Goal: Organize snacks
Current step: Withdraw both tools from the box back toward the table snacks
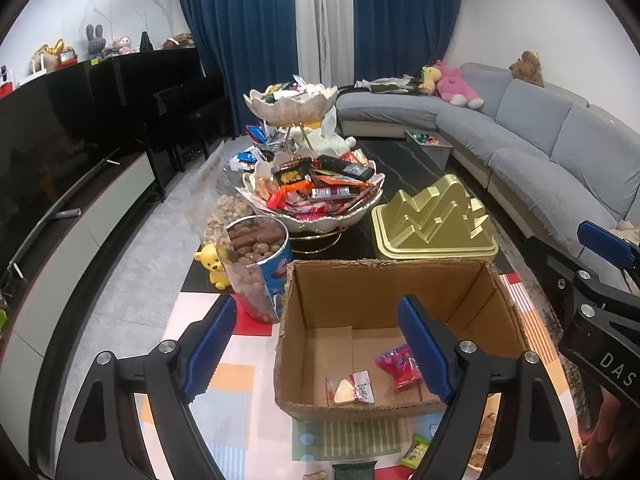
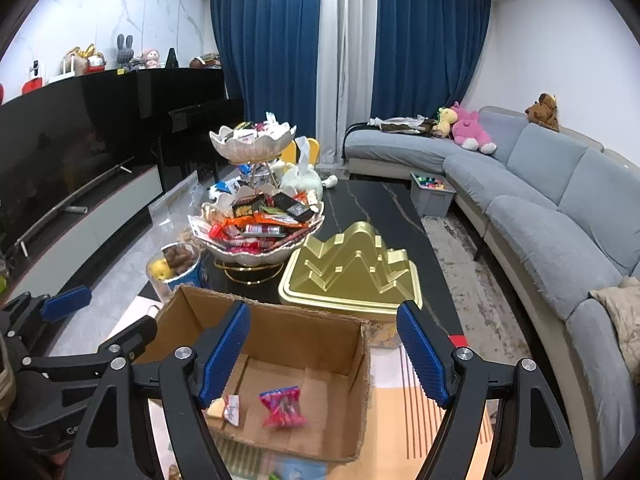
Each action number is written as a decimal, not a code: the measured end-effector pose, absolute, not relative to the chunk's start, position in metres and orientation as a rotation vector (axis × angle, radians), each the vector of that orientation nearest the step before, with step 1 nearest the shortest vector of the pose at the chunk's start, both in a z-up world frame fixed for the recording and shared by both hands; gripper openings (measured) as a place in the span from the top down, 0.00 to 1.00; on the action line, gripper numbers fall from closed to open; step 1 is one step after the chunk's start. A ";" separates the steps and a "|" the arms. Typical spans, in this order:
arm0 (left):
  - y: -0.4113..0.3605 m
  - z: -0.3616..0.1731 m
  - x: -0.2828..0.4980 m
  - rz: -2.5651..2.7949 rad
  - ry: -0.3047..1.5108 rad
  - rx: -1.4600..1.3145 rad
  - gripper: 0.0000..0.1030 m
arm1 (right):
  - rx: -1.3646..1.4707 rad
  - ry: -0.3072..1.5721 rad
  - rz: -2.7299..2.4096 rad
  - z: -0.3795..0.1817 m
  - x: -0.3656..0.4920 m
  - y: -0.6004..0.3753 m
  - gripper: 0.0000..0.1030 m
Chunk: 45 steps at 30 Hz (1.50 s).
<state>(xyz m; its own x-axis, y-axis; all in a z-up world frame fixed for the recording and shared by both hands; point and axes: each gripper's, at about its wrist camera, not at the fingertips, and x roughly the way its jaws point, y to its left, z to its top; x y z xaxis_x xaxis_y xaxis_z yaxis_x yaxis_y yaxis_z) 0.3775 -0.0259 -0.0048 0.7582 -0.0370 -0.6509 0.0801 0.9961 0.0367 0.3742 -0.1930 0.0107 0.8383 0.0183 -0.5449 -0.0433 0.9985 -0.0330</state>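
An open cardboard box (image 1: 384, 284) (image 2: 300, 328) stands on a patterned mat. Two snacks lie on its floor. One is a pink-red wrapped packet (image 1: 398, 364) (image 2: 282, 406). The other is a clear packet with a yellow wedge (image 1: 352, 388) (image 2: 230, 406). My left gripper (image 1: 316, 304) hovers over the box's near left side, open, with nothing between its blue pads. My right gripper (image 2: 324, 308) hangs over the box's right half, also open and empty. Each gripper shows at the edge of the other's view: the right gripper (image 1: 600, 264), the left gripper (image 2: 68, 300).
Behind the box stand a tiered shell bowl (image 1: 316, 192) (image 2: 256, 224) heaped with snacks, a gold mountain-shaped container (image 1: 432, 220) (image 2: 352, 272) and a clear tub of brown snacks (image 1: 256, 256). Loose packets (image 1: 416, 450) lie on the mat. A grey sofa (image 1: 540, 140) runs along the right.
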 end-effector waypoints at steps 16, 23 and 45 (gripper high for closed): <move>-0.020 0.030 0.338 -0.045 0.662 0.059 0.20 | -0.043 0.512 0.023 0.044 0.335 -0.199 0.26; -0.022 0.032 0.319 -0.053 0.648 0.072 0.20 | -0.046 0.506 0.021 0.045 0.318 -0.200 0.26; -0.030 0.007 0.270 -0.110 0.654 0.109 0.20 | -0.033 0.572 -0.002 0.013 0.277 -0.210 0.26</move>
